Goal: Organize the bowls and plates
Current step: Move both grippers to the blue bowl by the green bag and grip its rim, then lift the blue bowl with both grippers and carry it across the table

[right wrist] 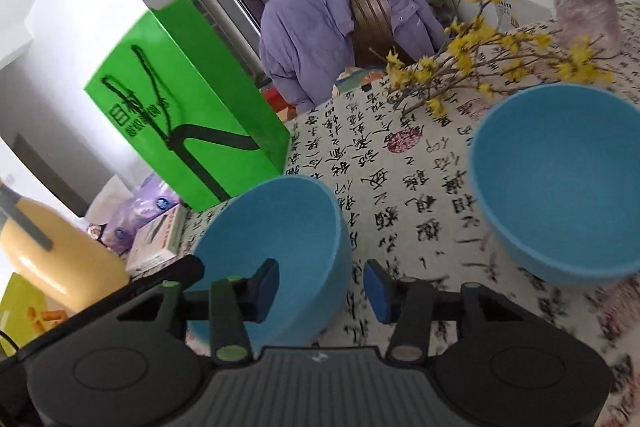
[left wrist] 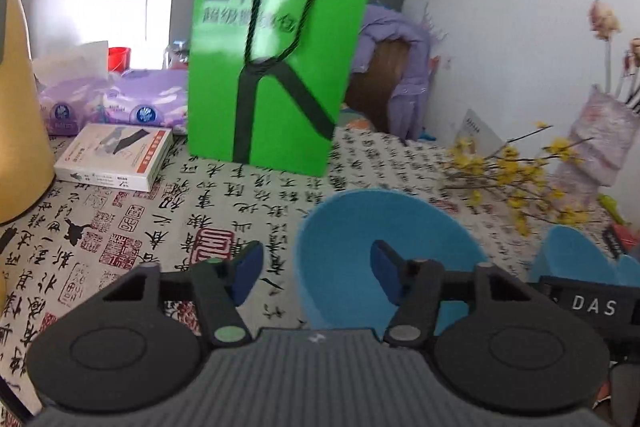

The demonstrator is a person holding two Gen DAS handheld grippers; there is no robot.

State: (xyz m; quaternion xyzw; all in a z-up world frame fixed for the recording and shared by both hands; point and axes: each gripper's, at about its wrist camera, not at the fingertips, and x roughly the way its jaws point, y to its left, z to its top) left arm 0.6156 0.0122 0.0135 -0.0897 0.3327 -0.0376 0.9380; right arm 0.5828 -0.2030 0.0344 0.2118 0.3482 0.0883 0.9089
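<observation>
Cluttered table under a calligraphy cloth [left wrist: 240,203], green bag [left wrist: 276,67] standing at the back, yellow branches [right wrist: 480,59] sprawled to the right. No plates in sight, only two blue bowls.

Left gripper [left wrist: 316,275] set astride the left wall of the near bowl [left wrist: 352,227]: one finger outside over the cloth, the other inside the hollow. Jaws half spread, with daylight on both sides of the wall, so not yet pinching. Placed this way presumably because a thin rim is the only part a two-finger grip can take.

Right gripper [right wrist: 320,287] much the same in its own view: left finger down inside the near bowl [right wrist: 280,219], right finger outside over the cloth, wall between but untouched, jaws loose. Probably the same bowl taken from both sides, though hard to say for sure.

Far bowl [right wrist: 560,187] well apart to the right, close under the branches, mouth tipped toward the camera; also seen in the left view [left wrist: 572,255]. Likely the nesting partner. Judged early: nothing stacked yet, grips not closed.
</observation>
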